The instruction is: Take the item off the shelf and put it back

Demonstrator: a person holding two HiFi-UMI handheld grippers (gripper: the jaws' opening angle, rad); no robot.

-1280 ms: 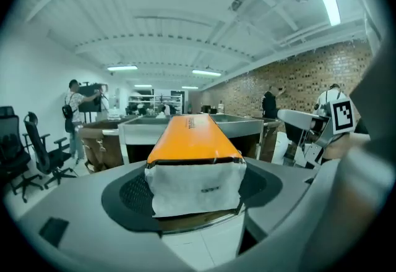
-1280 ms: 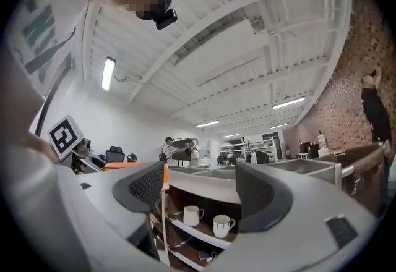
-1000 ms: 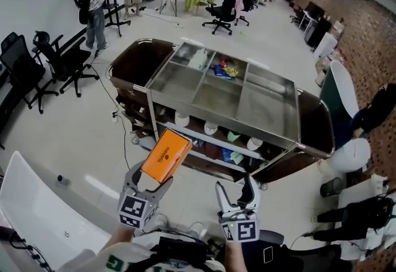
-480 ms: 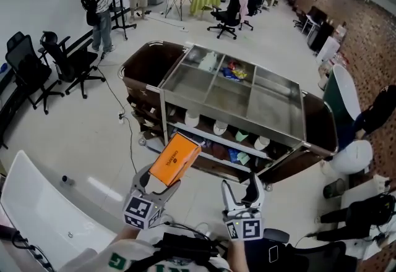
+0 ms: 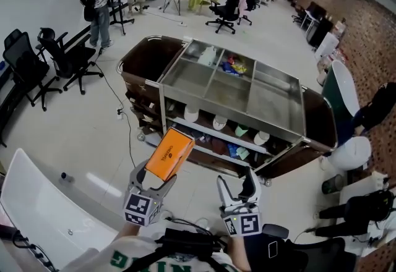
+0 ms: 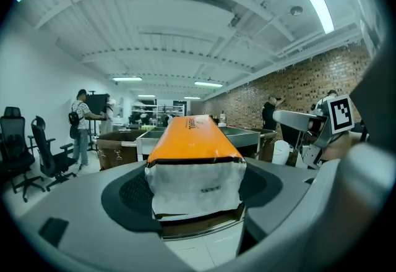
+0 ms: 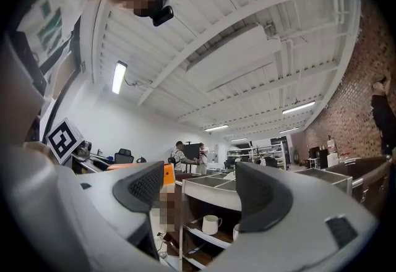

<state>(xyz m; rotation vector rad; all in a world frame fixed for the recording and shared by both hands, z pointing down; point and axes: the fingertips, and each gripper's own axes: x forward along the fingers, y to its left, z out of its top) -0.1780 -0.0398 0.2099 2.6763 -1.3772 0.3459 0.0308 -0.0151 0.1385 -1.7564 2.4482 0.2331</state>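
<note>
a flat orange rectangular carton with a white end (image 5: 170,153) is clamped between the jaws of the left gripper (image 5: 153,178) and is held tilted in the air, apart from the stainless steel shelf cart (image 5: 275,101). dark print is seen along its orange face but cannot be read. the right gripper (image 5: 236,185) is held with its jaws apart, with nothing between them. white mugs (image 7: 211,224) are seen on a lower shelf.

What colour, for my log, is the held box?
The box is orange, white-ended; best in left gripper view.
</note>
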